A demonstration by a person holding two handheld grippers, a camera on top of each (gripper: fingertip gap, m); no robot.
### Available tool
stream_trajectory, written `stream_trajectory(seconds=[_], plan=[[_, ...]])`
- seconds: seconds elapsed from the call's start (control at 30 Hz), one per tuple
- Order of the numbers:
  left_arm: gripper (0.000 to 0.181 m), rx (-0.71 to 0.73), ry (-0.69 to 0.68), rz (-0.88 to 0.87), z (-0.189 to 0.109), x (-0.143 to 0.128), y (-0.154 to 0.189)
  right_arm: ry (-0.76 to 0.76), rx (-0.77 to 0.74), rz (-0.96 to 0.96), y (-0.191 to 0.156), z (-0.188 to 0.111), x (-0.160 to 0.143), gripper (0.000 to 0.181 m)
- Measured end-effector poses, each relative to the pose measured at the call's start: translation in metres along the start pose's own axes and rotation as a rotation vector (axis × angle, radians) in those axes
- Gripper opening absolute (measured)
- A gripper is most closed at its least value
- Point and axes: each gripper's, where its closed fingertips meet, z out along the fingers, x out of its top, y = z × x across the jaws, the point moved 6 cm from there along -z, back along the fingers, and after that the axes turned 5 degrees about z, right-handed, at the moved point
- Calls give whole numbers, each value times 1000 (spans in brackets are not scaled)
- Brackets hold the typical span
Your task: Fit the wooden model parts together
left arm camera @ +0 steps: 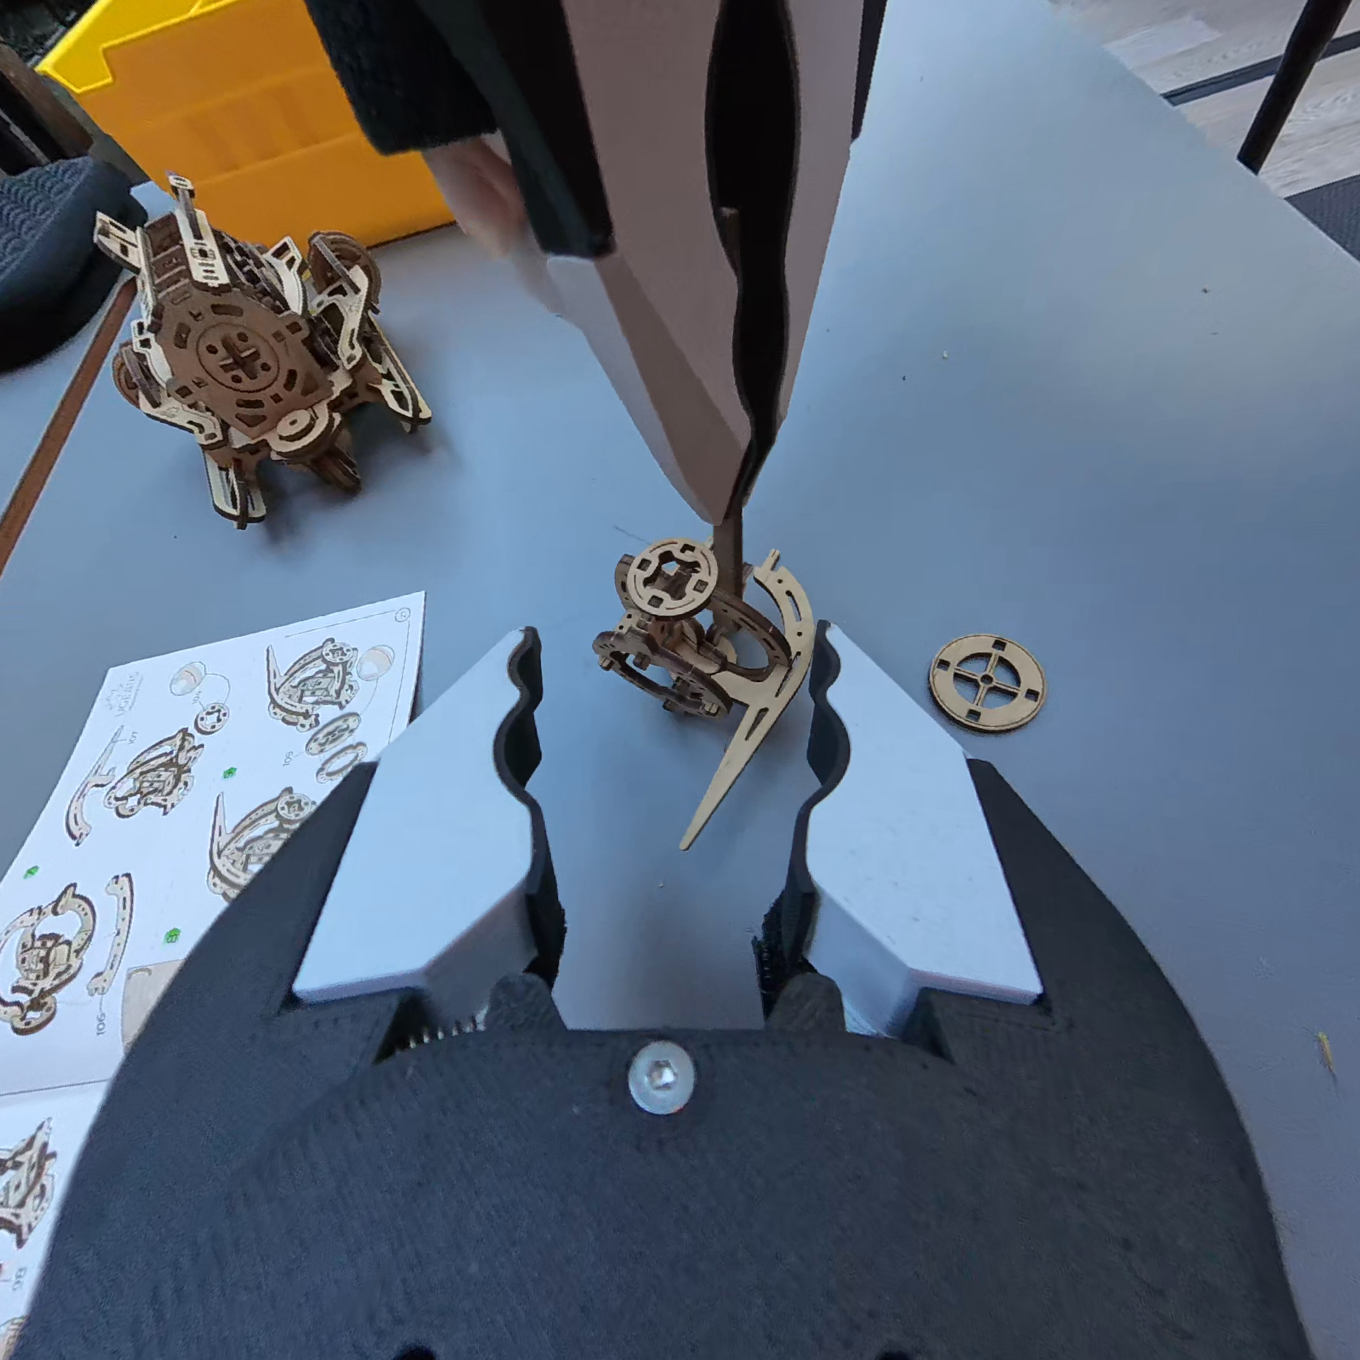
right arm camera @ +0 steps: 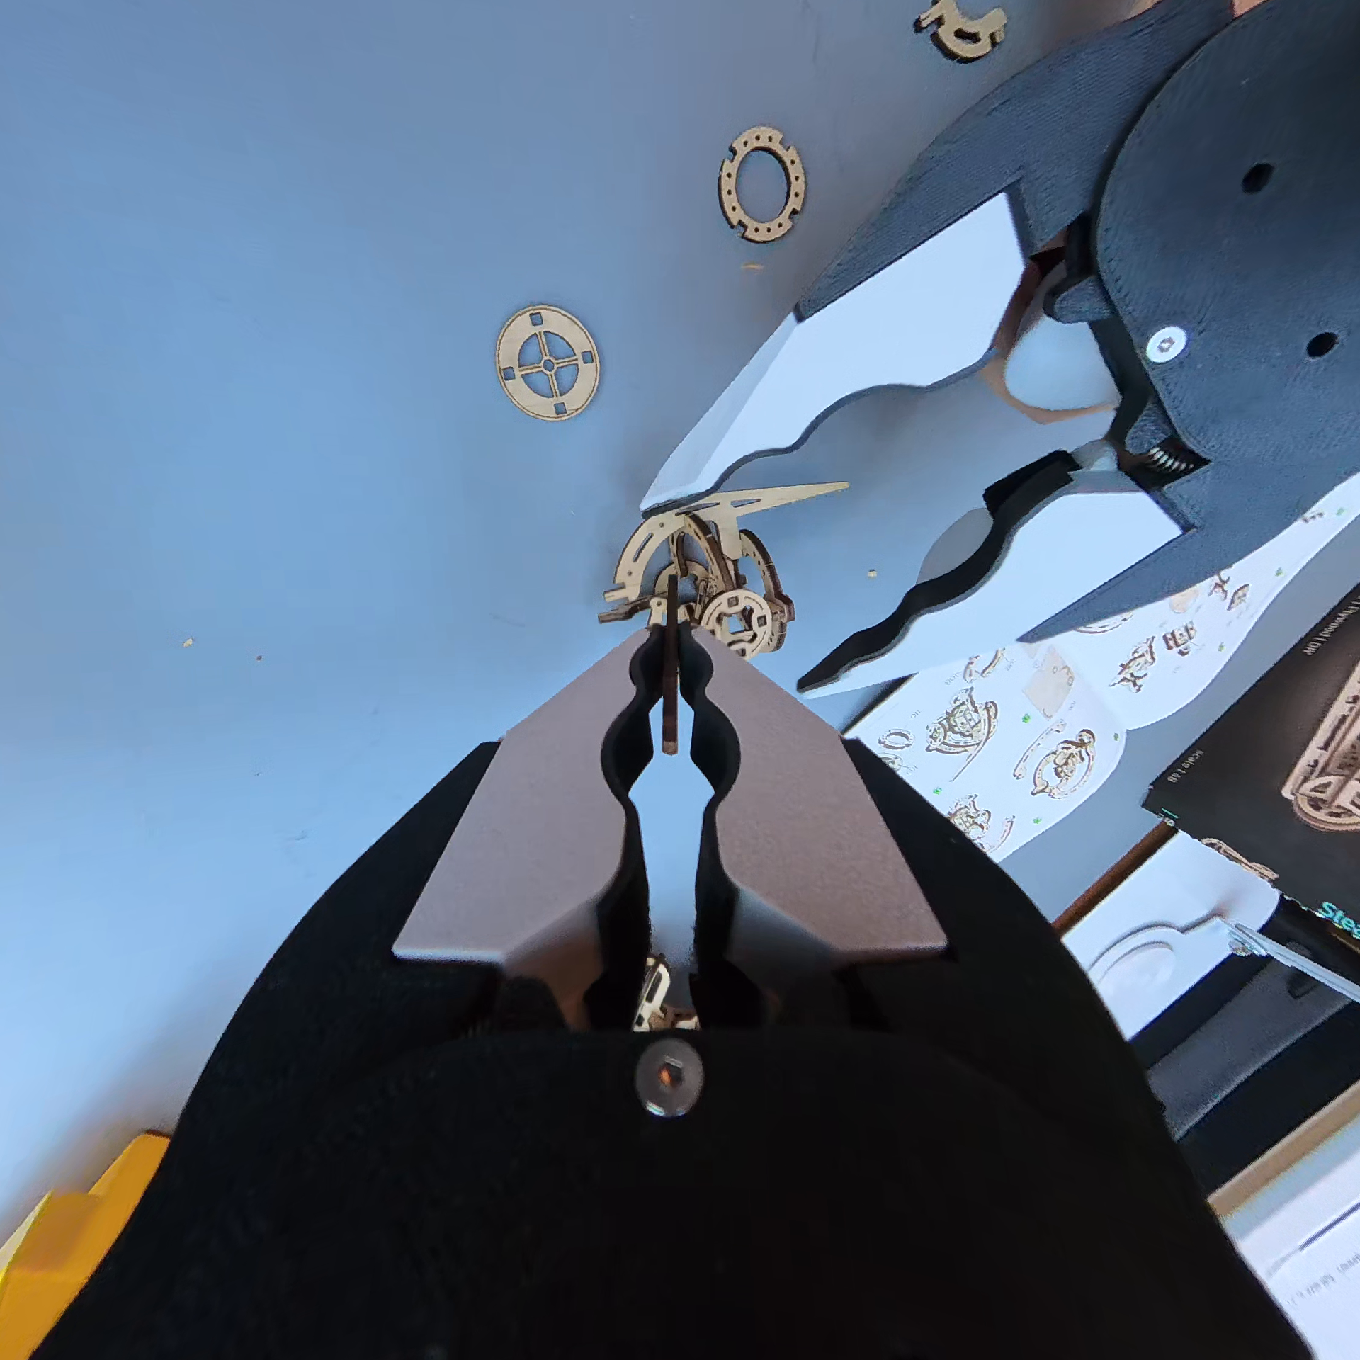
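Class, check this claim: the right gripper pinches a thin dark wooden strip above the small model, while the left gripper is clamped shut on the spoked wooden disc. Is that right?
Not quite. The left gripper is open and holds nothing; the spoked wooden disc lies loose on the table, as the left wrist view shows. The right gripper does pinch the thin dark strip above the small model.

Both wrist cameras look steeply down, close over the grey table (left arm camera: 1030, 441), facing each other across the small wooden assembly (left arm camera: 692, 647).

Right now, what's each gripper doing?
Left gripper: open, holding nothing, jaws flanking the small wooden assembly.
Right gripper: shut on a thin wooden strip.
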Motion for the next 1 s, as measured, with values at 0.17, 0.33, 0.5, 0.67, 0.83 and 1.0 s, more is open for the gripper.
stream_trajectory(seconds=[0.17,0.33,0.5,0.67,0.83,1.0], plan=[[66,-1,1,7,2,-1,1,-42,33,-21,2,4,0,0],[67,-7,-3,-5,4,-3,2,-78,53,-33,5,2,2,0],[74,-62,34,-41,3,1,2,-110,86,-28,7,3,1,0],[79,-105,34,-45,6,0,-2,-118,90,-28,8,3,2,0],[73,-111,14,-15,11,0,-3,-116,89,-16,6,3,3,0],[65,-112,4,8,13,-1,-1,-123,93,-15,5,4,3,0]])
